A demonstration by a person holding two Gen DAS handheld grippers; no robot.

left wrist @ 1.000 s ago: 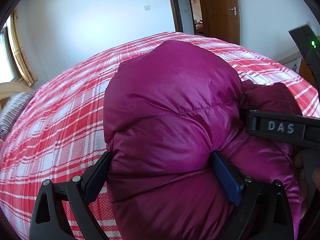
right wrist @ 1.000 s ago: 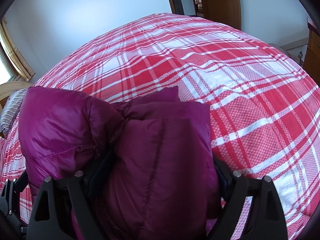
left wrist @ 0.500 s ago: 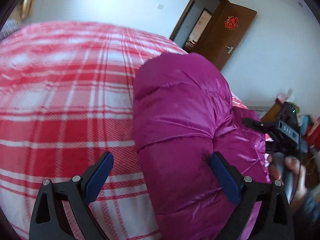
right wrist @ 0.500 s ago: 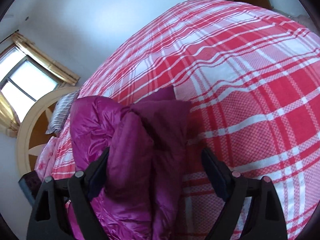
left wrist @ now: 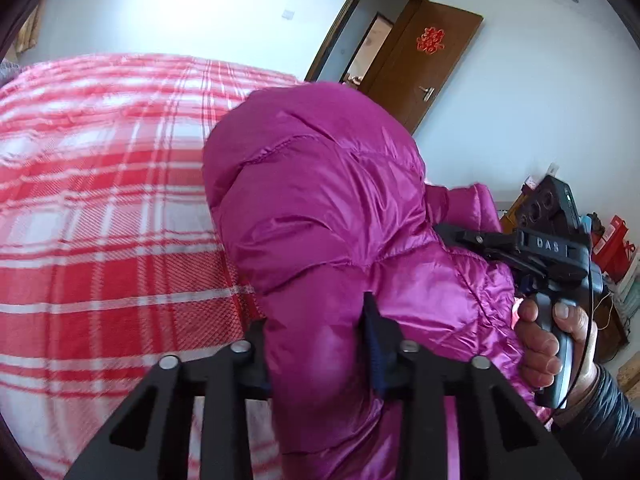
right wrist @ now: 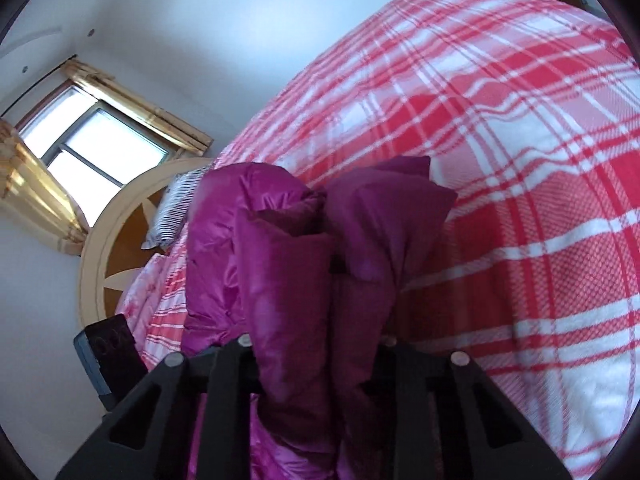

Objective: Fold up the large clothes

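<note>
Red checked bed cover [left wrist: 100, 208] lies under a puffy purple coat [left wrist: 320, 208]; left gripper [left wrist: 320, 344] and right gripper [right wrist: 316, 344] have just squeezed closed, pinching it.

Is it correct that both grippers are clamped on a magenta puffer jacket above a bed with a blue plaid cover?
Not quite: the bed cover is red and white plaid, not blue, as both wrist views show. The rest holds: the left gripper and the right gripper have just closed on the magenta puffer jacket.

My grippers [left wrist: 320, 344] are black plastic, silver screws, blue pads [left wrist: 374, 344]. Right one [left wrist: 532, 252] marked "DAS", thin black cable, grey handle. Dark ribbed sleeve [left wrist: 600, 420].
</note>
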